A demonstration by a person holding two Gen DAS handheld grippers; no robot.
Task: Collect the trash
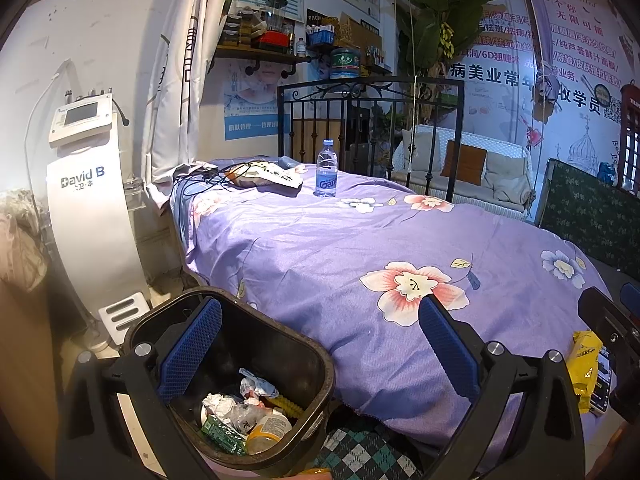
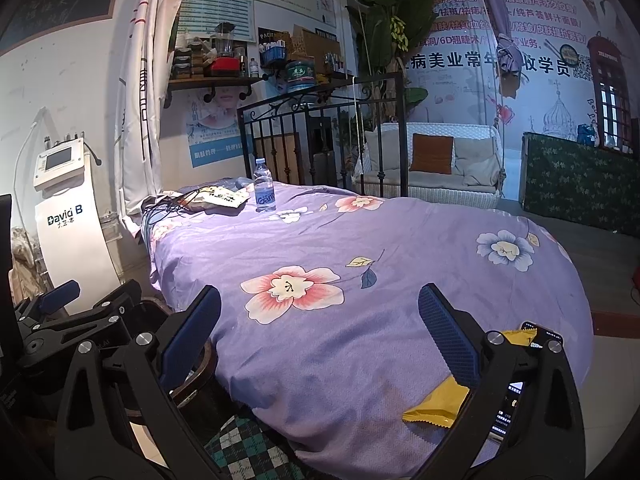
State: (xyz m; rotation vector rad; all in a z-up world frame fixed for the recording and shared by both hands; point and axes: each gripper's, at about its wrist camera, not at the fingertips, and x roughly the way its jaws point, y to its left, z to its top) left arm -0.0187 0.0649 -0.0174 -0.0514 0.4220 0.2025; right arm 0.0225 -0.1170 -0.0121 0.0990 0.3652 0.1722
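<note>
My right gripper [image 2: 319, 336] and left gripper [image 1: 320, 344] both gape empty; yellow wrapper [image 2: 438, 404] lies just beside right finger [image 2: 448, 336], trash bin [image 1: 280, 344] under left.

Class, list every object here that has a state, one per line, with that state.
Left gripper: open, empty.
Right gripper: open, empty.
Trash bin: lidless, partly filled.
Water bottle: upright, capped.
Yellow wrapper: lying flat on bed.
Phone: screen lit.
</note>
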